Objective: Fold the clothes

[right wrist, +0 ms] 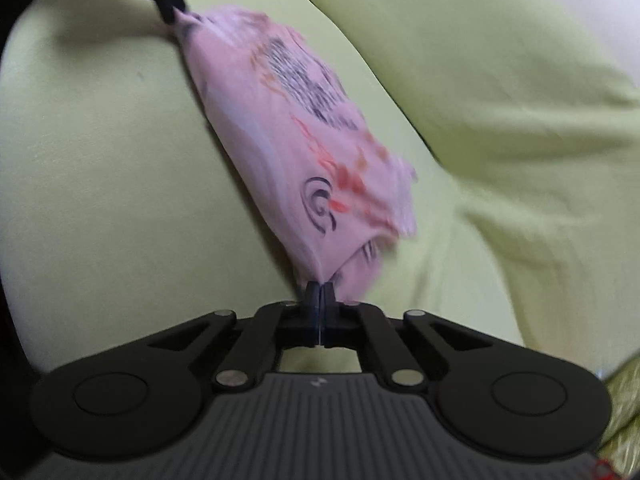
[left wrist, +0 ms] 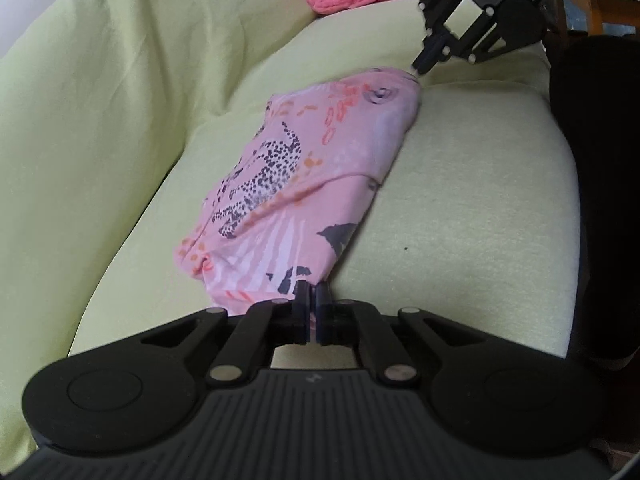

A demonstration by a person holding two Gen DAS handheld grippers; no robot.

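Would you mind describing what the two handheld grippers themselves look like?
Both are matte black. The left gripper and right gripper each have a ribbed dark grey body, two round end discs, scissor-like link bars with silver rivets, and narrow flat black fingers. A small pale logo marks each body. No cables or sleeves show.

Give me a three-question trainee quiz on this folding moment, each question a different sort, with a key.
1. True or false: the left gripper is open.
2. The pink printed garment is held by: A) one gripper; B) both grippers; C) neither.
3. Fill in: the garment hangs over a light ____ cushion.

Key: 1 false; 2 B, since the right gripper is also shut on a corner; 3 green.
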